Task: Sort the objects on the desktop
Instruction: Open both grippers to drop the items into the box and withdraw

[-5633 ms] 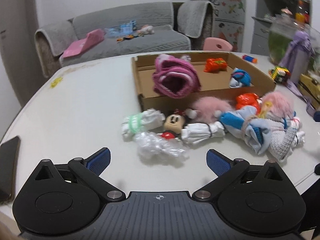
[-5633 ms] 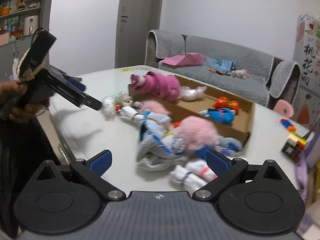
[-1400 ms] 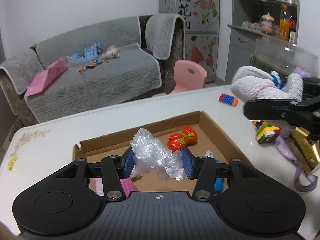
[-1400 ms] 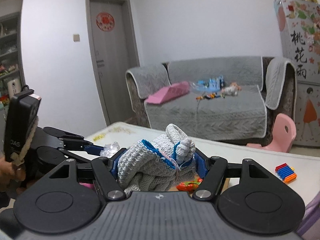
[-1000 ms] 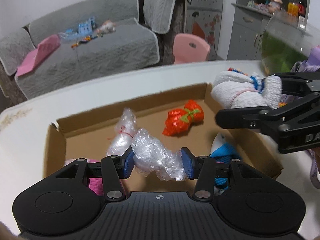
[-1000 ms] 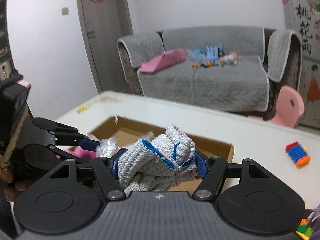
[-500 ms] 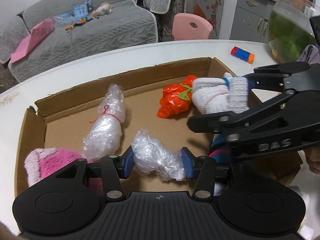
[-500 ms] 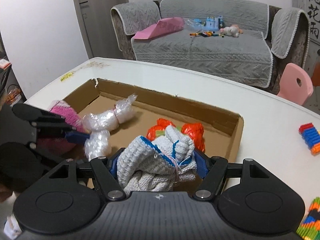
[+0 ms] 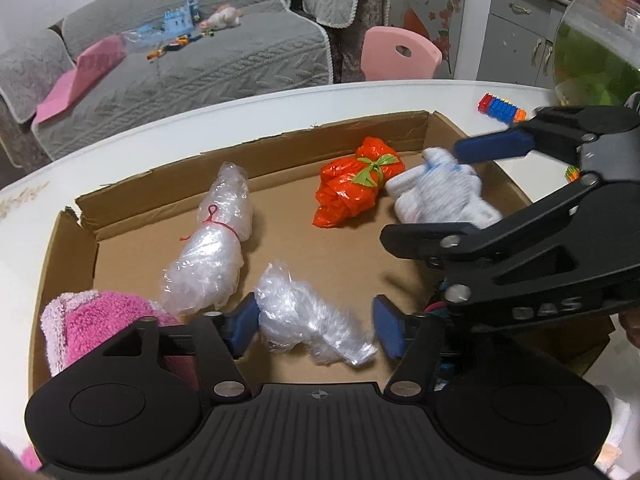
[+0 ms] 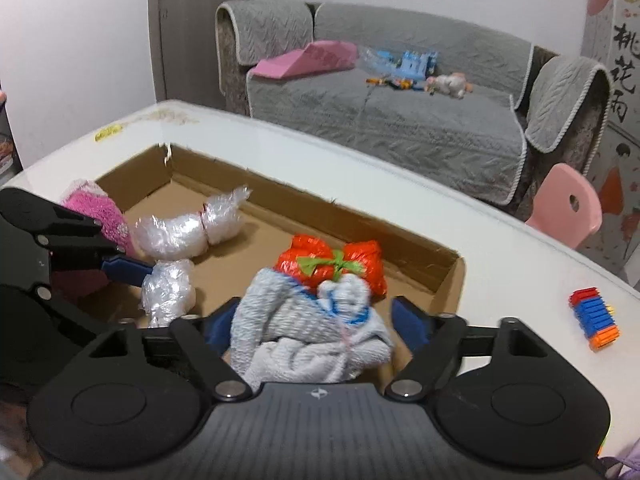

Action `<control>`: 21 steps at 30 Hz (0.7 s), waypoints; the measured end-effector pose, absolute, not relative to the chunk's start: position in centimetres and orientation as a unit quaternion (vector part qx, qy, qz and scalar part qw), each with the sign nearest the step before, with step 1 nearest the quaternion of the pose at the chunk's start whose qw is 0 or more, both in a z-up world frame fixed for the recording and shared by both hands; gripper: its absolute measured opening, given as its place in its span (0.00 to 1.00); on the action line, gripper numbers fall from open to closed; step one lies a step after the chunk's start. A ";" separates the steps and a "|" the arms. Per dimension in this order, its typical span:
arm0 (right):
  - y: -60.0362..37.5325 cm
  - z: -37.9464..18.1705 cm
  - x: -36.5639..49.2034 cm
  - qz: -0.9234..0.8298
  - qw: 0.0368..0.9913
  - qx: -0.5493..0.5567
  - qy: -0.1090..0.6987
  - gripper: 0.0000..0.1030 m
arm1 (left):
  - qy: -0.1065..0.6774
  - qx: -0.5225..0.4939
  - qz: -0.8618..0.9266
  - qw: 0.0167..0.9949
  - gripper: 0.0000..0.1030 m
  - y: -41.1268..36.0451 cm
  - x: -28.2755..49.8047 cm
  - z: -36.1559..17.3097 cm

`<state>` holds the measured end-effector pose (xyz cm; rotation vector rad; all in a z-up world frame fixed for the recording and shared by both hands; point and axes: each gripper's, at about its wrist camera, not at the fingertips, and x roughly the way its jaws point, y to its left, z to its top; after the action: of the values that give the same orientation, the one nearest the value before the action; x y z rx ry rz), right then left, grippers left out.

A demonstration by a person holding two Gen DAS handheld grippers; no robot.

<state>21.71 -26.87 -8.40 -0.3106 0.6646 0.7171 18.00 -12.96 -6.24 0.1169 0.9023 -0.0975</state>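
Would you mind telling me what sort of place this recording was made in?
Most likely a family living room: a grey sofa strewn with toys, a child's pink chair, and a white table holding a cardboard box.

Left tongs (image 9: 316, 326): black ribbed body, blue pads, silver screws. Right tongs (image 10: 312, 320) identical; "DAS" embossed.

You're looking at a brown box (image 9: 404, 128) showing an orange bundle (image 9: 352, 196) tied green, two clear bags (image 9: 216, 248), a pink towel (image 9: 96, 324) and a grey-and-blue knit (image 10: 304, 332).
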 end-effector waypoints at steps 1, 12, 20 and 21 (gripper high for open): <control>-26.7 -8.1 21.8 0.343 0.874 -0.145 0.313 0.88 | 0.431 0.058 -0.046 0.899 0.77 -13.1 17.8 -6.0; -29.1 -2.3 18.4 0.345 0.896 -0.115 0.254 0.93 | 0.382 0.047 -0.060 0.921 0.84 -13.2 13.9 -0.7; -32.0 0.7 12.6 0.350 0.909 -0.091 0.207 0.99 | 0.317 0.035 -0.073 0.945 0.94 -10.1 6.1 4.6; -32.4 0.7 11.6 0.352 0.910 -0.088 0.201 0.99 | 0.308 0.033 -0.067 0.949 0.95 -9.4 4.8 5.1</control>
<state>11.57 -32.42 0.69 -0.1813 0.4149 0.7258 4.79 -9.37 5.13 0.0681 0.6261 -0.1354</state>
